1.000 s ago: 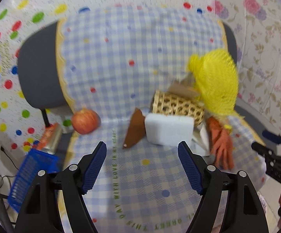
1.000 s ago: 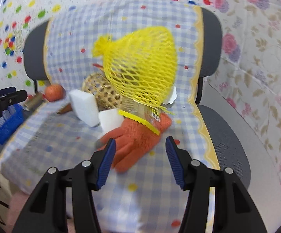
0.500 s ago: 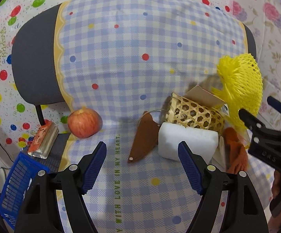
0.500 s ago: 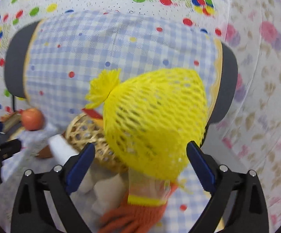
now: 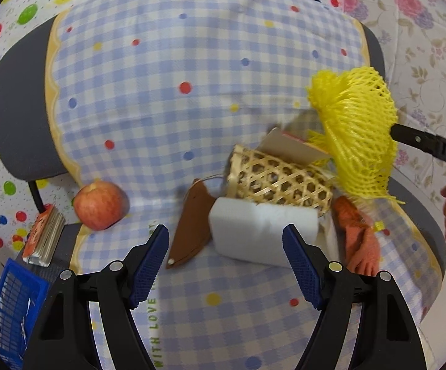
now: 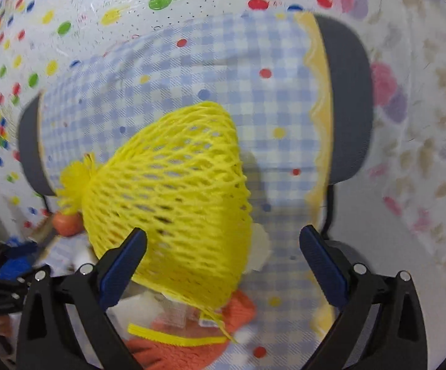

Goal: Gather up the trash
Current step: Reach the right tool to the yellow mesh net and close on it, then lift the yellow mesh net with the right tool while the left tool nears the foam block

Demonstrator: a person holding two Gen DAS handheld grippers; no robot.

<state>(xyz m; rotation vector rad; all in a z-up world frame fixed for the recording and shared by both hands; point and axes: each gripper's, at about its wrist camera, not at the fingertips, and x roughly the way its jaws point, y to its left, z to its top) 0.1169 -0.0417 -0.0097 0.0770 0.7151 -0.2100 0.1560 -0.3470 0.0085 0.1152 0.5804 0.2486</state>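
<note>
On a chair seat covered with blue checked cloth (image 5: 192, 323) lies a pile: a white foam block (image 5: 263, 234), a woven bamboo basket (image 5: 278, 178) on its side, a brown leather piece (image 5: 192, 228), cardboard (image 5: 290, 145), an orange glove (image 5: 361, 243) and a yellow foam net (image 5: 358, 135). My left gripper (image 5: 226, 262) is open just in front of the foam block. My right gripper (image 6: 223, 262) is open, its jaws either side of the net's (image 6: 173, 200) lower part; the orange glove (image 6: 179, 351) lies below.
A red apple (image 5: 101, 205) sits at the seat's left edge. A small book (image 5: 42, 237) and a blue plastic crate (image 5: 10, 308) are lower left, off the seat. The chair back (image 5: 19, 108) stands behind; patterned wall covering surrounds it.
My left gripper has moved closer to the foam block. My right gripper has opened wide and closed in on the yellow net, which now fills its view.
</note>
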